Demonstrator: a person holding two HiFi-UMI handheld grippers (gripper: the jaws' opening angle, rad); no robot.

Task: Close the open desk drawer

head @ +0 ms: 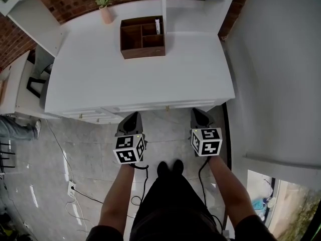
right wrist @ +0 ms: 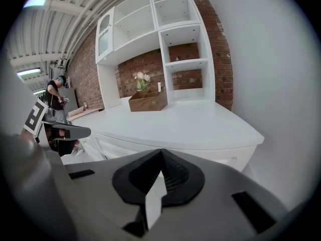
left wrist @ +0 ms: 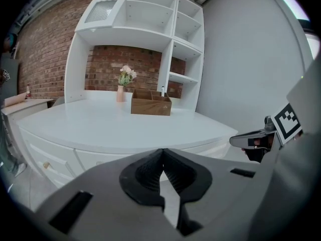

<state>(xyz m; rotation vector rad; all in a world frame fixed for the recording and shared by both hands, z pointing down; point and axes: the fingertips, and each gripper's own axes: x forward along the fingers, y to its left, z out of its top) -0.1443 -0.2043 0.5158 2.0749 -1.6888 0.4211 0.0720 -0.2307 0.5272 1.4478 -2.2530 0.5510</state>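
Both near desk (head: 150,97) edge, left gripper (head: 132,115), right gripper (head: 199,111)

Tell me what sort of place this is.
Probably a home-office corner, possibly a staged set: a white curved desk with drawers, white open shelving against a red brick wall, and a brown wooden desk organiser.

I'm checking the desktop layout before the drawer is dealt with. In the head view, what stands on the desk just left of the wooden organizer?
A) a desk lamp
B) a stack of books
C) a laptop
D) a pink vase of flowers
D: a pink vase of flowers stands on the white desk, just left of the wooden organizer.
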